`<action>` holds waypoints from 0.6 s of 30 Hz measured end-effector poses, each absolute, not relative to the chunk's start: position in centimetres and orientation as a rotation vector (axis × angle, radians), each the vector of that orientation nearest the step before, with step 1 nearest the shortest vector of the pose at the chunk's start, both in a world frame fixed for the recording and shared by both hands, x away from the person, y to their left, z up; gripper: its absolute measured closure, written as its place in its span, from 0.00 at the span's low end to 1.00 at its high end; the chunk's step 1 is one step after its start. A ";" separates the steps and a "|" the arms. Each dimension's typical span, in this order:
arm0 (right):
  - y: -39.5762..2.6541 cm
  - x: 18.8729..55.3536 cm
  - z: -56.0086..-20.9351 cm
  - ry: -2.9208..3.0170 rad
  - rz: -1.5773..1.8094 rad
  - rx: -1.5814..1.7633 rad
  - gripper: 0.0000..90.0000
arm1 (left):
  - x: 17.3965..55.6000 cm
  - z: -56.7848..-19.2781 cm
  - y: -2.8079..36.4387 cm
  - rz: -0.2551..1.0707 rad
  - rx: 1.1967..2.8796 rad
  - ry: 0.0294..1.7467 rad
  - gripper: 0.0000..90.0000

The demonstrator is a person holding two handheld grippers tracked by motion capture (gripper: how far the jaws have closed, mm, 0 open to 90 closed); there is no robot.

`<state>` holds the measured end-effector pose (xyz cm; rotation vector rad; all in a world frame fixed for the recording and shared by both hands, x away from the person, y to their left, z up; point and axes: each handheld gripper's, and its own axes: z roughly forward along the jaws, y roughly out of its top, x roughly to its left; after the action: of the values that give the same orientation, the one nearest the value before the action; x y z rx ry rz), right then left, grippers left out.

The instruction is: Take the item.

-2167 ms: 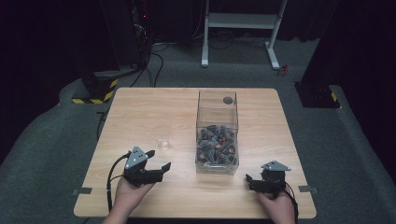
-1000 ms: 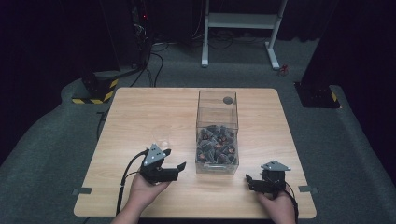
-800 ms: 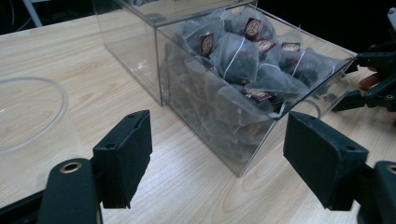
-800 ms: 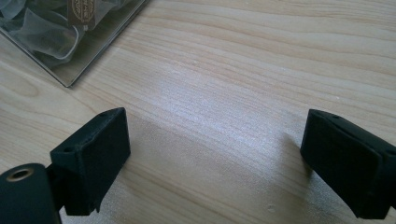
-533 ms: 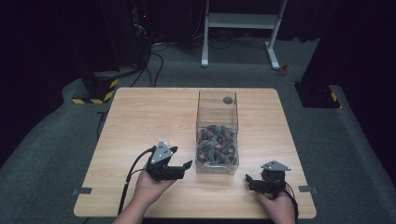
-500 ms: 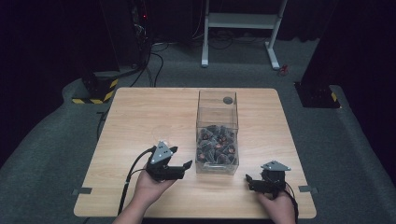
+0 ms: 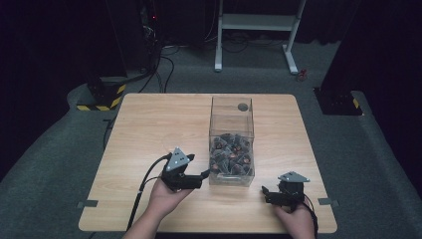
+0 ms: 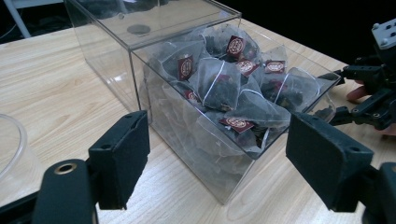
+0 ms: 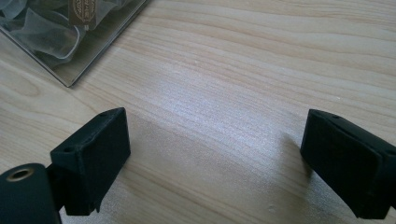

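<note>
A clear plastic box stands mid-table, its near half heaped with mesh tea bags bearing dark red tags. My left gripper is held just off the box's near left corner, pointing at it. In the left gripper view this gripper is open, its jaws framing the box's corner without touching it. My right gripper rests low over the table, right of the box's near right corner. Its jaws are open with bare wood between them.
The rim of a clear round cup lies at the left edge of the left gripper view, beside that gripper. The wooden table has bare room on both sides of the box. Dark carpet and stands surround it.
My left gripper has moved right and slightly forward, from the table's near left up to the box's near left corner. The right gripper has stayed put.
</note>
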<state>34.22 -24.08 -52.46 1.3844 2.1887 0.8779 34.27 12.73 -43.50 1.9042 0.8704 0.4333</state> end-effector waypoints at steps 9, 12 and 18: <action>-24.1 34.2 -52.5 2.192 0.879 1.379 0.09 | 34.8 -43.1 11.9 0.433 1.897 0.855 0.26; -24.1 34.2 -52.5 2.193 0.879 1.378 0.09 | 35.2 -43.1 11.7 0.431 1.893 0.859 0.27; -24.1 34.2 -52.5 2.194 0.879 1.376 0.09 | 35.8 -43.1 11.2 0.428 1.895 0.858 0.30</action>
<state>34.24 -24.08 -52.47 1.3762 2.1936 0.8793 35.75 11.21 -43.10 1.8946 0.8577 0.4277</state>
